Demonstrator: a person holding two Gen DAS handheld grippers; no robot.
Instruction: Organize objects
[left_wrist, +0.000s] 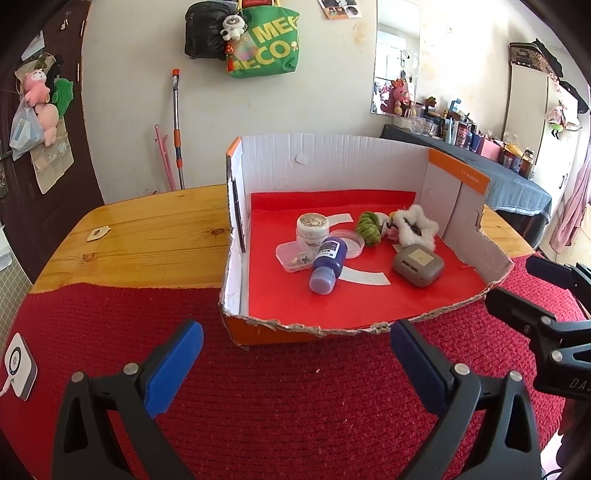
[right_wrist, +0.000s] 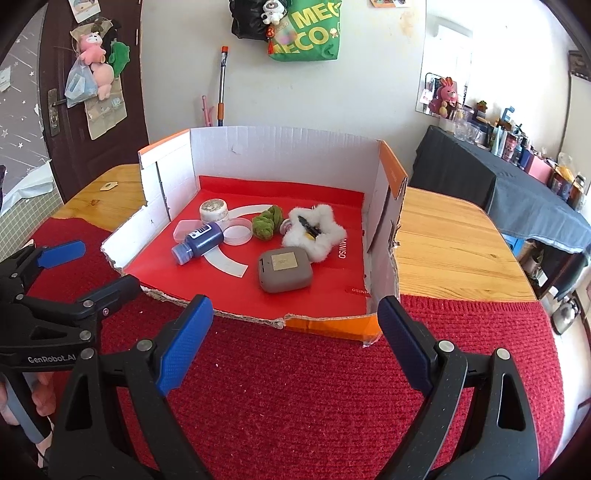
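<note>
Torn corrugated cardboard box (left_wrist: 332, 162) sits on rough red knitted cloth (left_wrist: 295, 387) over a glossy varnished wooden table (left_wrist: 147, 236).

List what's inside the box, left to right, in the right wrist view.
blue bottle → clear round lid → green scrunchie → white fluffy star

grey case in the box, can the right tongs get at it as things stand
Probably yes: the right tongs are open and empty, the box's torn front wall is low, and the grey case lies nearest that edge, nothing on it.
</note>
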